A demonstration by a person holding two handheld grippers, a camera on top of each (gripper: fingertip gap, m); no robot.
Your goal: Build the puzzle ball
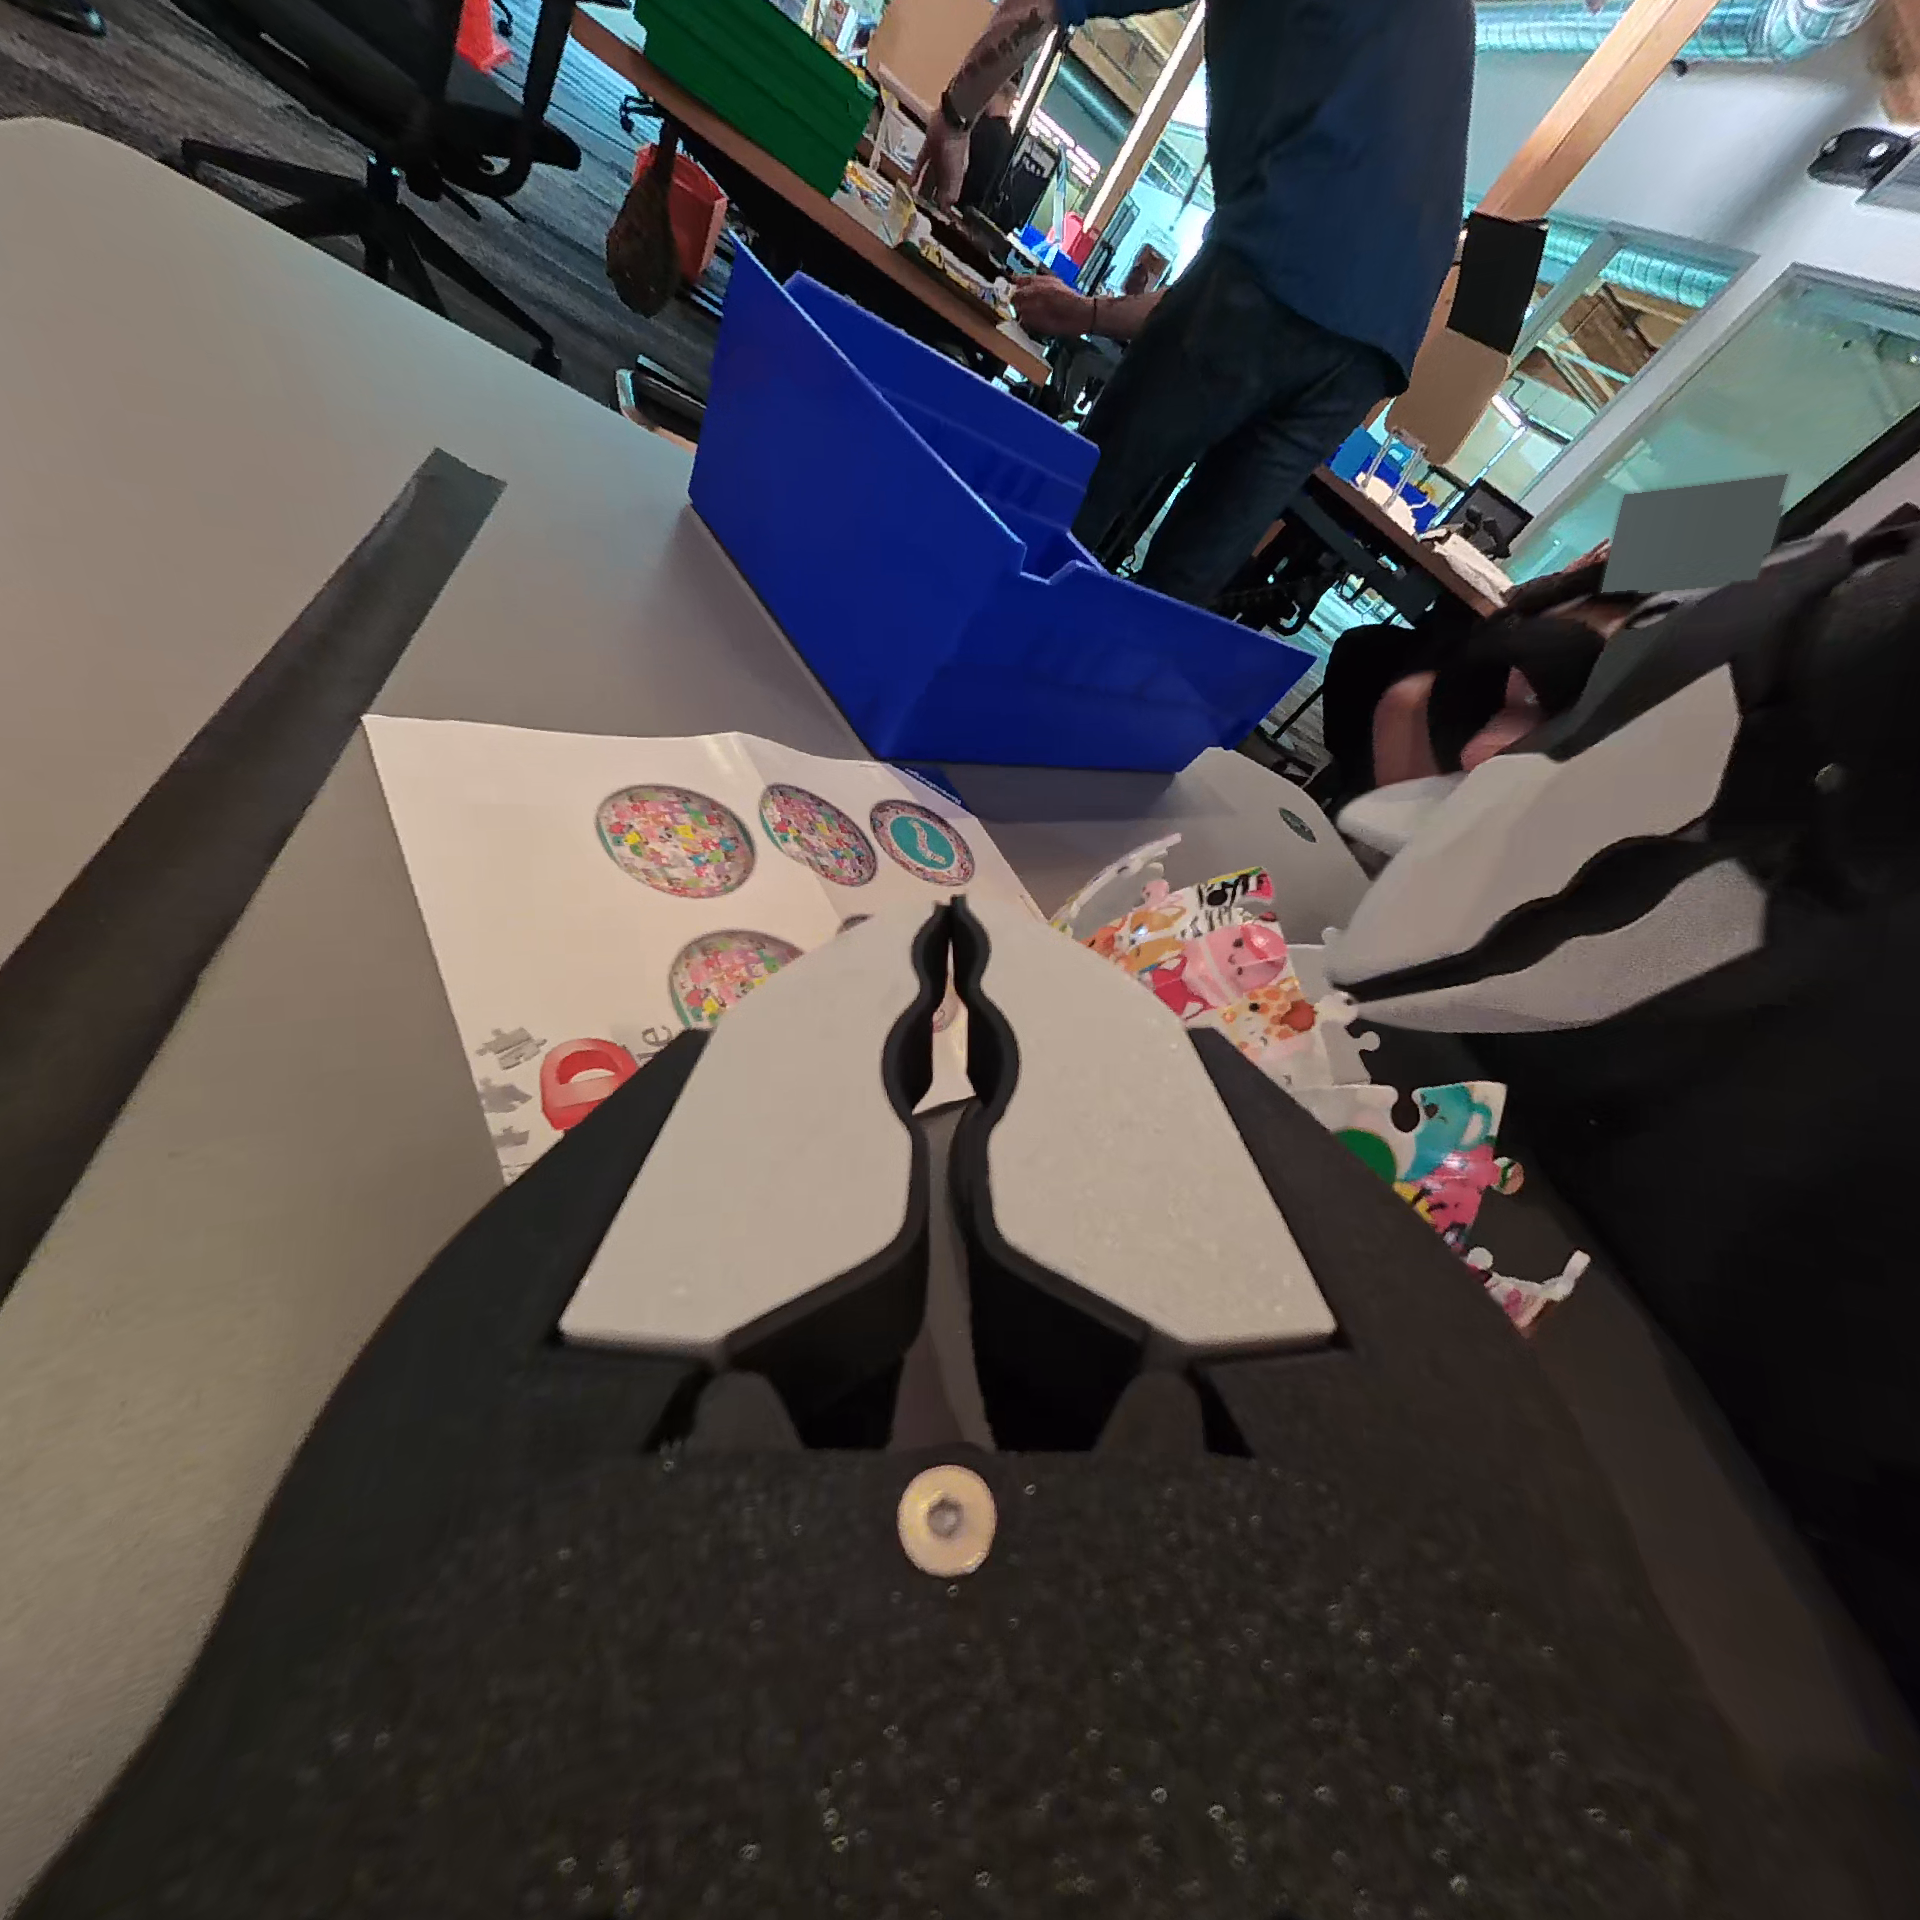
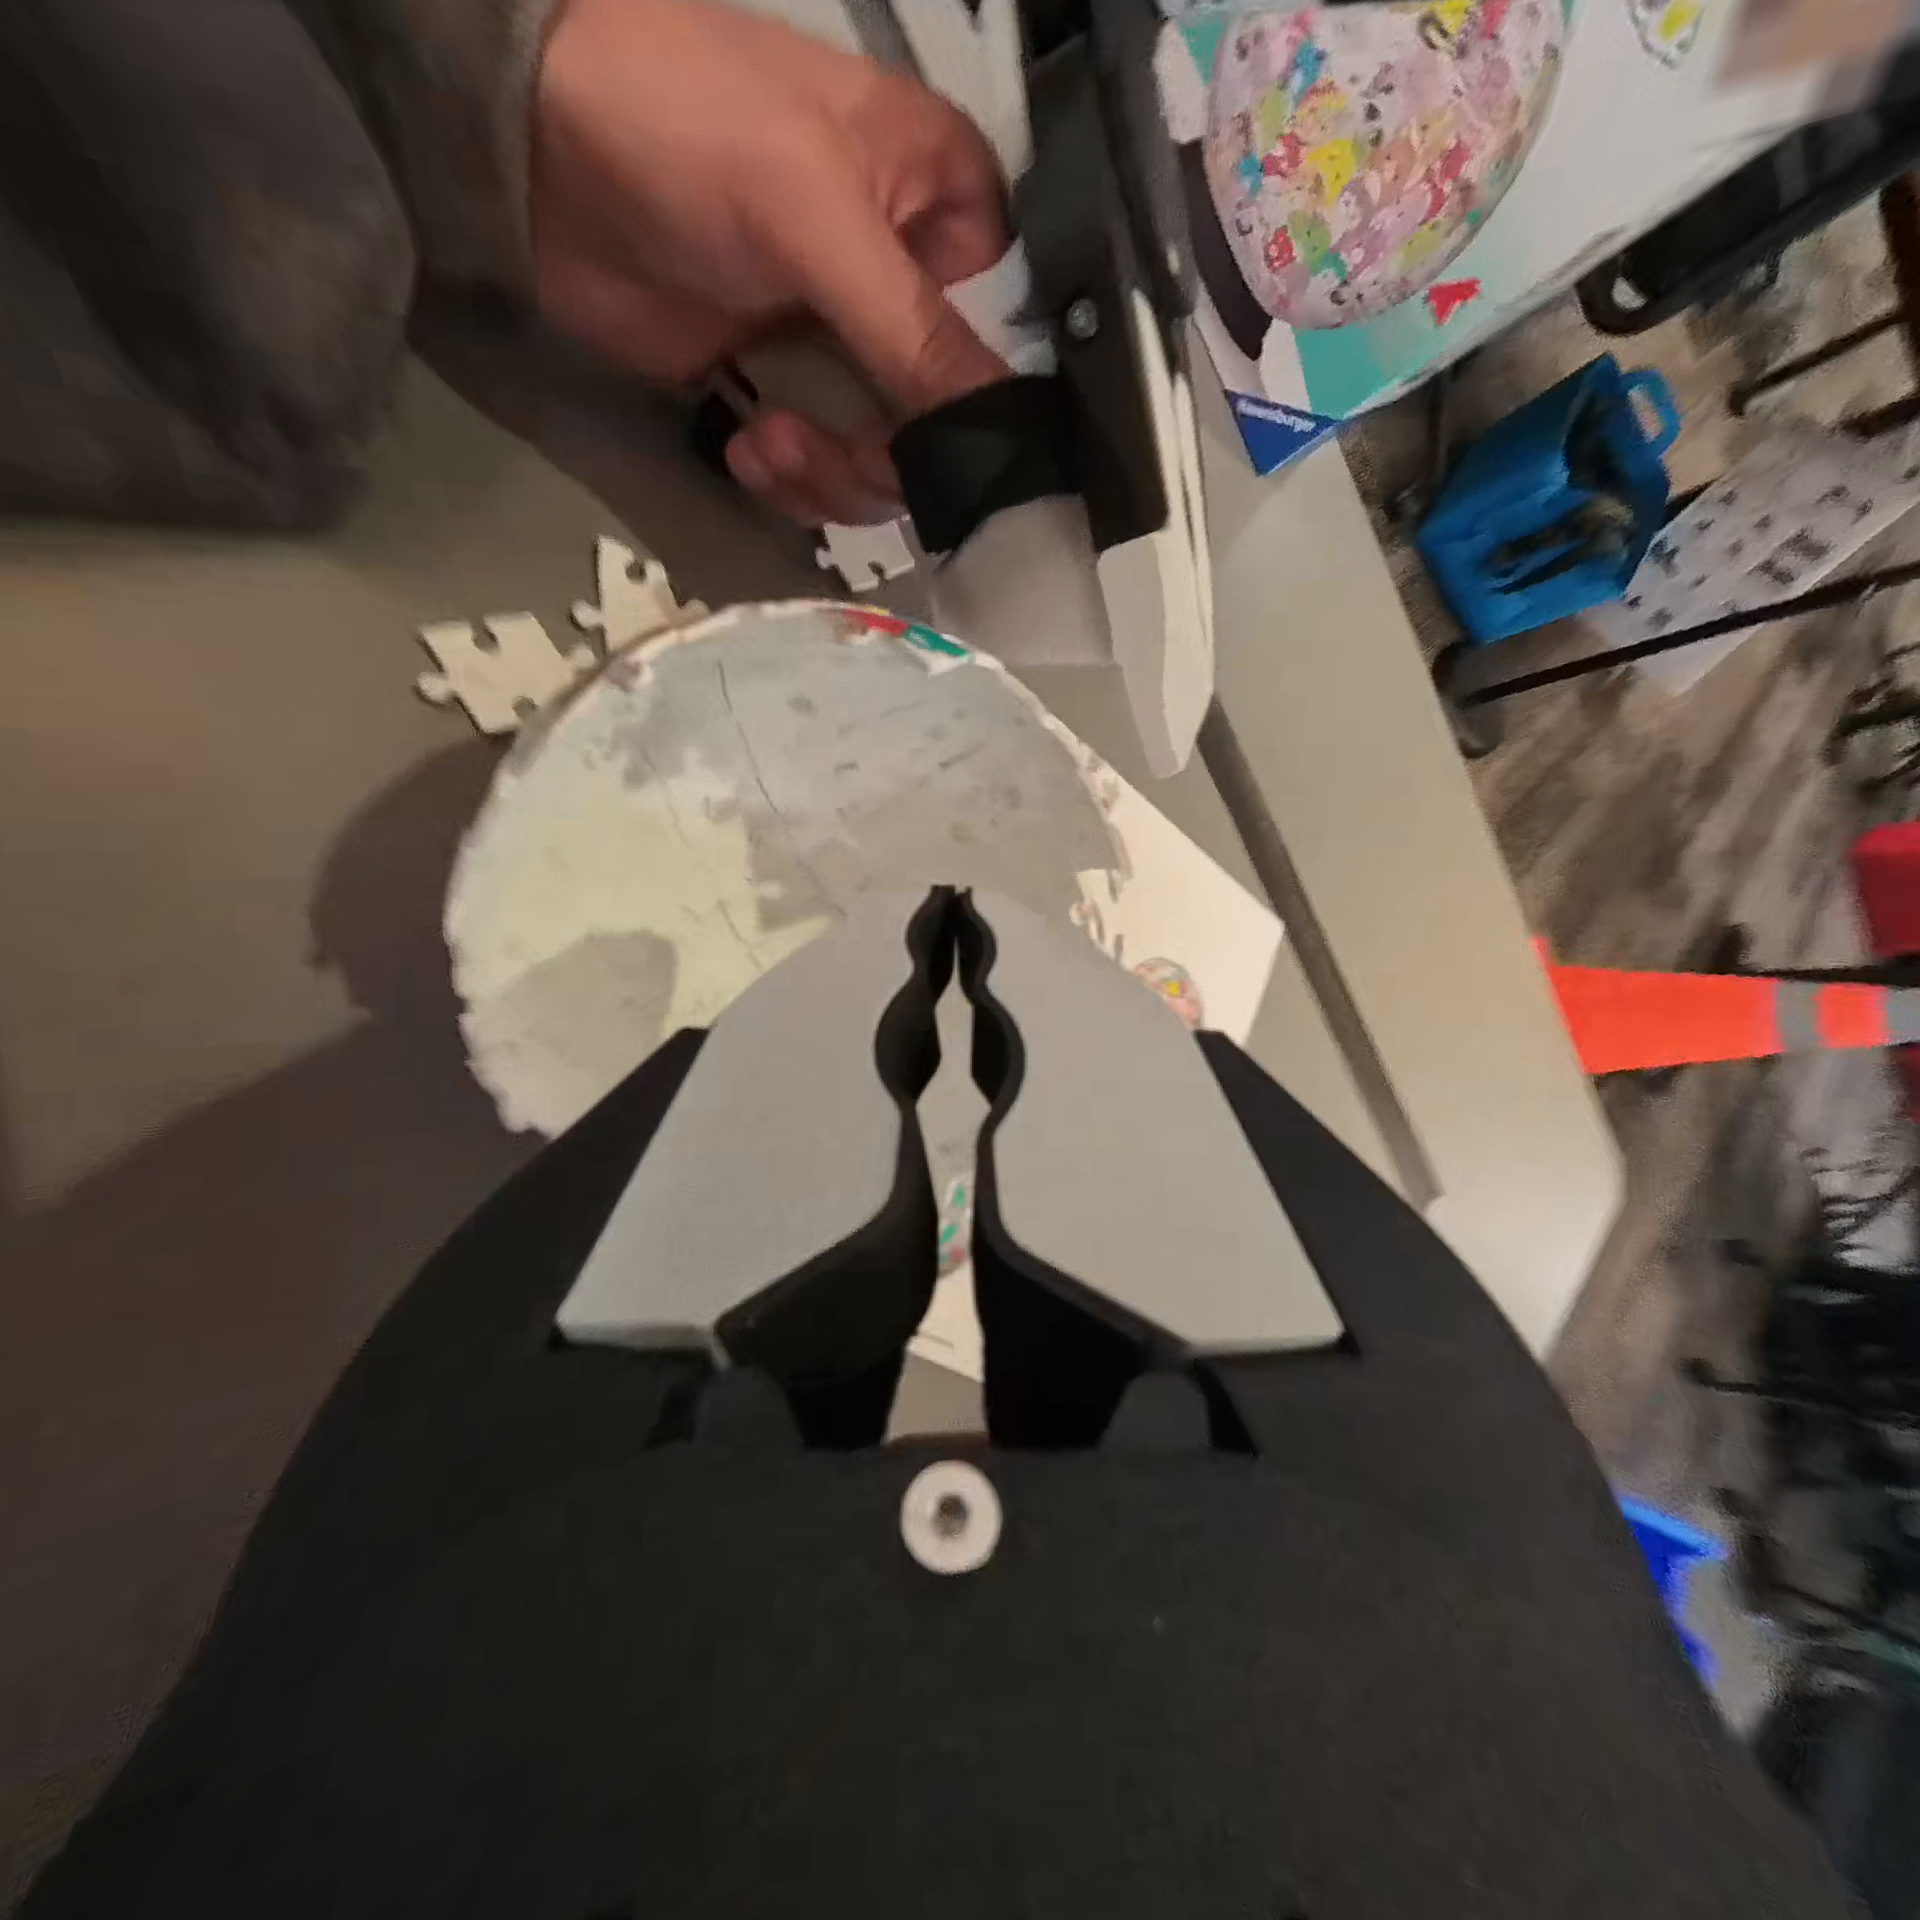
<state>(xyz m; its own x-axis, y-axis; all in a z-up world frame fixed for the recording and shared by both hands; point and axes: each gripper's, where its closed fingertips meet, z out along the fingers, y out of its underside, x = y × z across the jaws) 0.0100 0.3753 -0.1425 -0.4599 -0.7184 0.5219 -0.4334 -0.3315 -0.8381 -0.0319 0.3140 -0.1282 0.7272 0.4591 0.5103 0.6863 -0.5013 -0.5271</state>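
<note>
While the left gripper (image 1: 951, 914) sits closed and empty, the right gripper (image 2: 951, 902), nearer, pinches the half-built puzzle ball's (image 2: 727, 821) rim.

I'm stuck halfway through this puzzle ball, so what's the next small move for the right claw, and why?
Probably steady the right claw and ease the rim it seems to pinch toward a loose piece. The right wrist view is motion-blurred, the half-built shell is open side up with jagged edges, and the left claw is shut with nothing visibly in it, so no piece is ready yet.
</note>
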